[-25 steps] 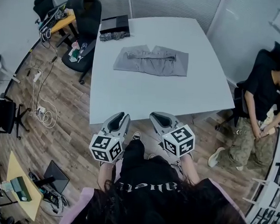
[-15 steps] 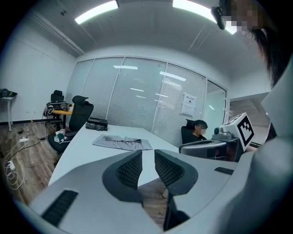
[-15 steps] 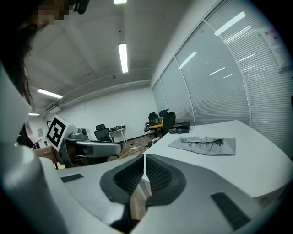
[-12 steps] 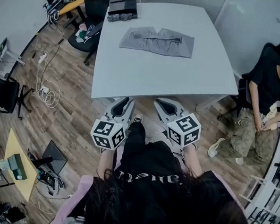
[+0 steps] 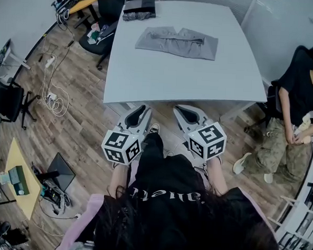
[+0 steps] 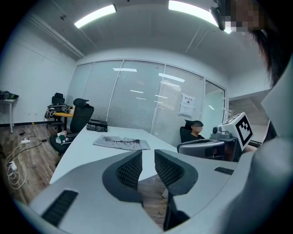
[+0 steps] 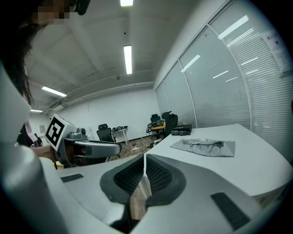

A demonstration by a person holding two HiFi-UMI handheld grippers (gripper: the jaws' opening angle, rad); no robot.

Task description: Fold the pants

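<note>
Grey pants (image 5: 177, 42) lie flat (rumpled) on table (image 5: 175, 80).

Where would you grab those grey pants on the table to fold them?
Probably the two near corners of the grey pants, taken together, reaching in over the near edge of the table. They lie flat and spread crosswise, so only the thin edges offer a pinch.

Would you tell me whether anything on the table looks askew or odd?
Nothing is spilled or damaged. The grey pants lie flat near the far end of the table, slightly askew to its edges.
</note>
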